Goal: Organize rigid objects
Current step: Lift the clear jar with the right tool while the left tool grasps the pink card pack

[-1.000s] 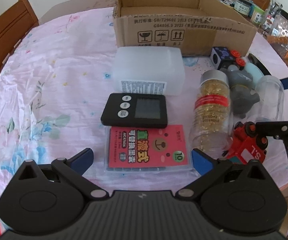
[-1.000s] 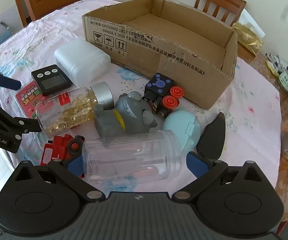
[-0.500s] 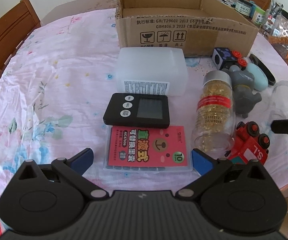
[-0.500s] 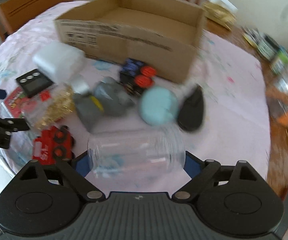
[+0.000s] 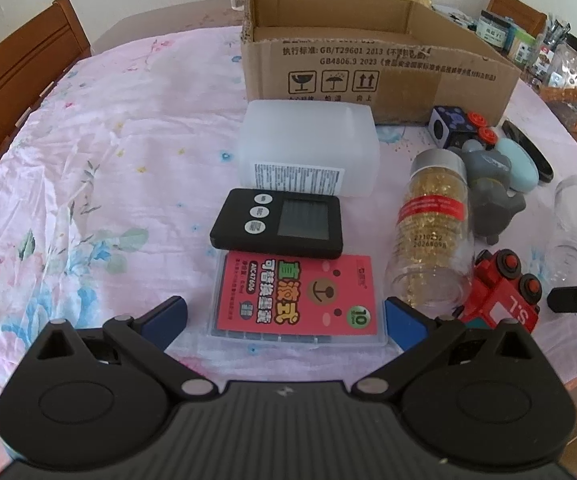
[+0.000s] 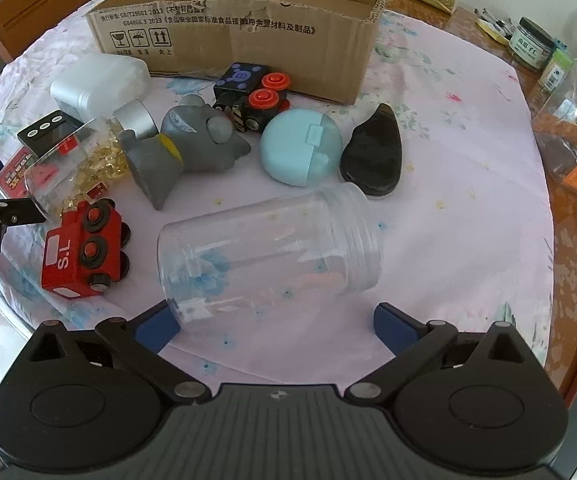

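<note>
An open cardboard box [image 5: 376,76] stands at the back of the table; it also shows in the right wrist view [image 6: 248,36]. My left gripper [image 5: 284,316] is open over a red-labelled flat case [image 5: 300,296], with a black timer [image 5: 278,224] and a white plastic box [image 5: 308,152] beyond. My right gripper [image 6: 274,326] is open, its left finger at the base of a clear empty jar [image 6: 268,252] lying on its side. The jar also shows at the right edge of the left wrist view [image 5: 576,224].
A bottle of gold capsules [image 6: 76,156], a red toy truck [image 6: 84,252], a grey toy figure [image 6: 184,152], a black cube with red wheels [image 6: 252,92], a blue case [image 6: 300,146] and a black mouse [image 6: 372,152] lie on the pink cloth. Jars crowd the right edge [image 6: 568,120].
The right gripper swung around with the clear jar, and the jar now lies on the cloth, turned away from the other objects. The left gripper barely moved.
</note>
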Available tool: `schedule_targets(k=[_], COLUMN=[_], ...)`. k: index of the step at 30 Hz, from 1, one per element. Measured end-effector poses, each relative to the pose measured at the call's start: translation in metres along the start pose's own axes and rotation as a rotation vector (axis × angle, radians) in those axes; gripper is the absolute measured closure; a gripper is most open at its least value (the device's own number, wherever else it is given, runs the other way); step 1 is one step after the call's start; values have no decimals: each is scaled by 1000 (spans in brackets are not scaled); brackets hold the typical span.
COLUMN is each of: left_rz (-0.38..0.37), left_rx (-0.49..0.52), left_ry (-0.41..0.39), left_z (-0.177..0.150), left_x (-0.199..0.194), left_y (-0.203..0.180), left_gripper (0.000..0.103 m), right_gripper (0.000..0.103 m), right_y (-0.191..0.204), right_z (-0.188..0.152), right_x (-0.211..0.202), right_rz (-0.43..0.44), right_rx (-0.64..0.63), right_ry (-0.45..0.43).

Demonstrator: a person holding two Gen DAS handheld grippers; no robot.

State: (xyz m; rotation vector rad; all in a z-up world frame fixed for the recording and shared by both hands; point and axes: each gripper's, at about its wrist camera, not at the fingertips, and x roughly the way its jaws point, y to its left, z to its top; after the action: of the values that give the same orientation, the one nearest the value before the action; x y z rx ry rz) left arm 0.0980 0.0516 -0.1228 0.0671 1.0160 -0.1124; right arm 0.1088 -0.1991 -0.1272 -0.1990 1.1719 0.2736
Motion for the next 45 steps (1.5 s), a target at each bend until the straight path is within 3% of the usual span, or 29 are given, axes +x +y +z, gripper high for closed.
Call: schedule_targets(k=[6, 10, 24, 30, 35, 45], left_rz=[-20, -46, -31, -32, -28, -19], left_rx=[27, 63, 49, 46, 39, 26], left_ry=[-10, -24, 18, 16, 15, 23], left_z=[2, 3, -10, -10, -10, -6], left_x=[1, -2, -13, -13, -12, -9], left_y=[-2, -1, 24, 24, 25, 20], left_gripper=[1, 14, 13, 12, 12, 8], right_gripper=[0, 0, 0, 0, 0, 0], right_y=[6, 7, 9, 15, 16, 18], right_z=[3, 2, -5, 6, 18, 38], right_x=[-2, -2, -5, -6, -18, -10], right_rz=[-2, -2, 4, -4, 4, 4], right_rx=[5, 4, -12, -96, -147, -192], right_ry=[-5, -12, -84, -46, -94, -99])
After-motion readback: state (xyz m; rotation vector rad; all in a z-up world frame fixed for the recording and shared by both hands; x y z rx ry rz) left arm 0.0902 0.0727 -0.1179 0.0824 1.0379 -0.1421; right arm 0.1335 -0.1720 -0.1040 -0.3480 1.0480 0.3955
